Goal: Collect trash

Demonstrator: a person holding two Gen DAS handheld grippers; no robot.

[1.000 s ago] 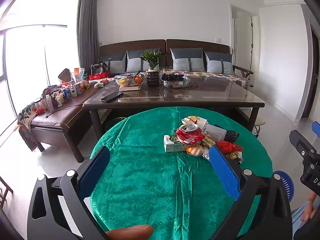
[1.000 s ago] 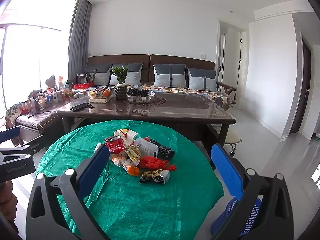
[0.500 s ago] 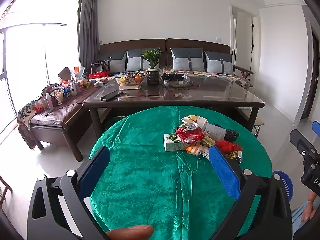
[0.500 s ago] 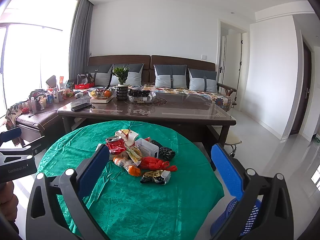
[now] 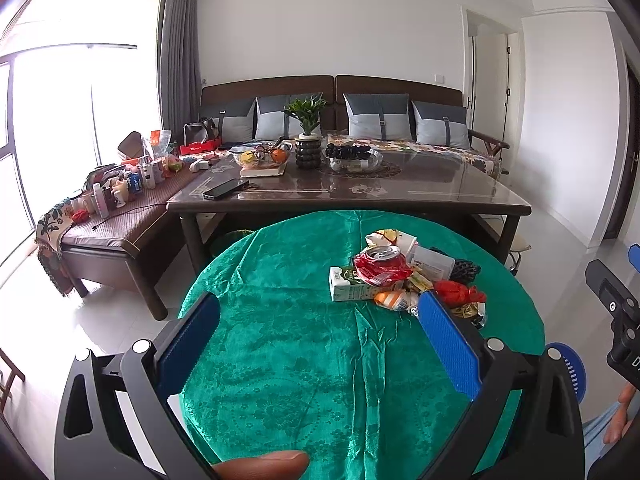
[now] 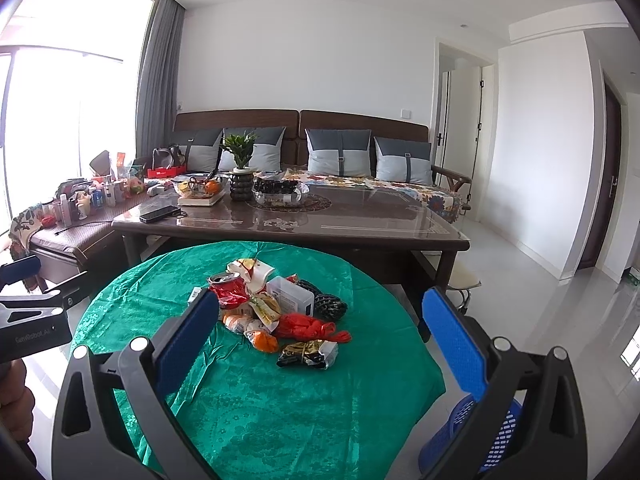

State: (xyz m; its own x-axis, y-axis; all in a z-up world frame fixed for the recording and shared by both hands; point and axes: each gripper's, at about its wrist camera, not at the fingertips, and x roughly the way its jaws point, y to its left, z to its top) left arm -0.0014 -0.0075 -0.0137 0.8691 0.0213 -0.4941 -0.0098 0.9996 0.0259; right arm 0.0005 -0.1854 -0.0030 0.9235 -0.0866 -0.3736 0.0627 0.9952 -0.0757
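Little has changed in the last second: the left gripper (image 5: 318,338) and right gripper (image 6: 320,334) both hover wide and empty, the trash pile (image 6: 276,310) lies untouched mid-frame on the green table (image 6: 280,408), so collecting hasn't started

A lived-in home sitting room: a long wooden sofa (image 6: 304,136) with grey cushions (image 6: 339,152) lines the white back wall, fronted by a glossy dark coffee table (image 6: 360,220) carrying a potted plant (image 6: 240,168), a fruit bowl (image 6: 200,188) and a phone (image 6: 159,213). Grey curtains (image 6: 156,80) frame a bright floor-length window (image 6: 72,100), bottles and toiletries (image 5: 120,188) crowd a side bench, and a round table under a green cloth (image 6: 280,400) stands on pale tiled floor (image 6: 560,320).
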